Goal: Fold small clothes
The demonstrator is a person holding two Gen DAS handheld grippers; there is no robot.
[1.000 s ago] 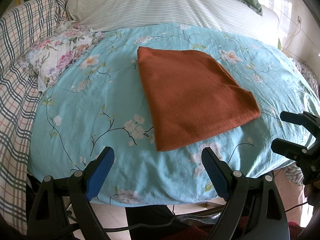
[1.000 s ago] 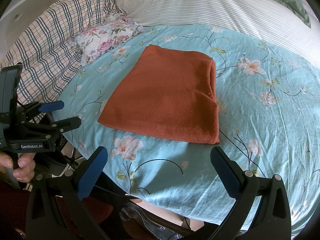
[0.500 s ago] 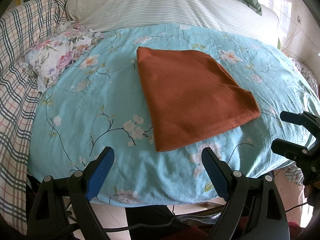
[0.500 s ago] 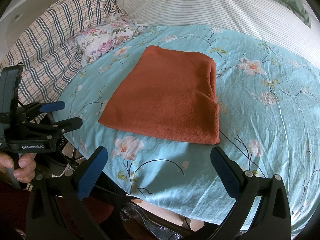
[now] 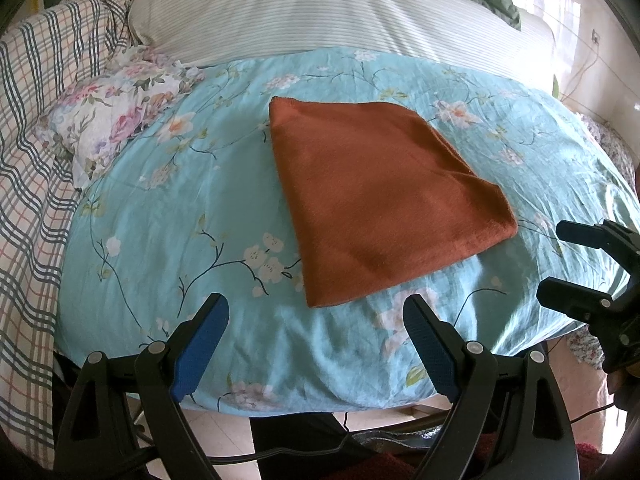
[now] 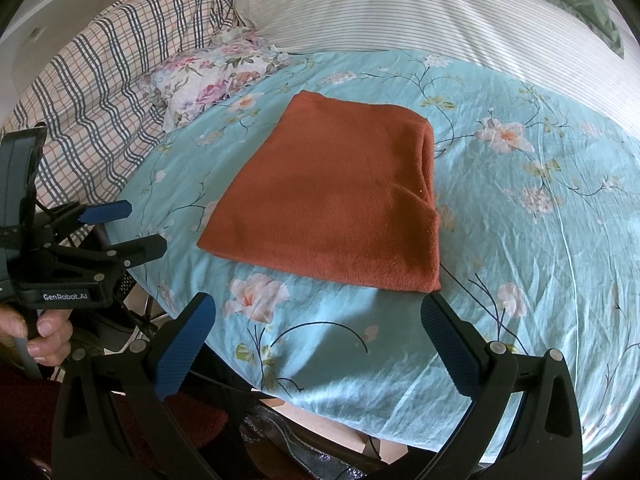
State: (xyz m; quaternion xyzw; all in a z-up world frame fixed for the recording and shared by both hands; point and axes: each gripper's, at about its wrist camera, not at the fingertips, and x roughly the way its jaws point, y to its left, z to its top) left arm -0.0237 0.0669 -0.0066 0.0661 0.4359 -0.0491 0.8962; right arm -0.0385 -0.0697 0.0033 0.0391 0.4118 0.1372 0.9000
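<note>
Gripper (image 5: pixel 316 316) before folded cloth (image 5: pixel 384 204)

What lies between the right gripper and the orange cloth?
Only bare floral sheet separates the open right gripper from the orange cloth; the right wrist view shows this.

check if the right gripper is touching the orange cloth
Apart. The right wrist view shows the right gripper open, with bare floral sheet between its fingertips and the near edge of the folded orange cloth.
</note>
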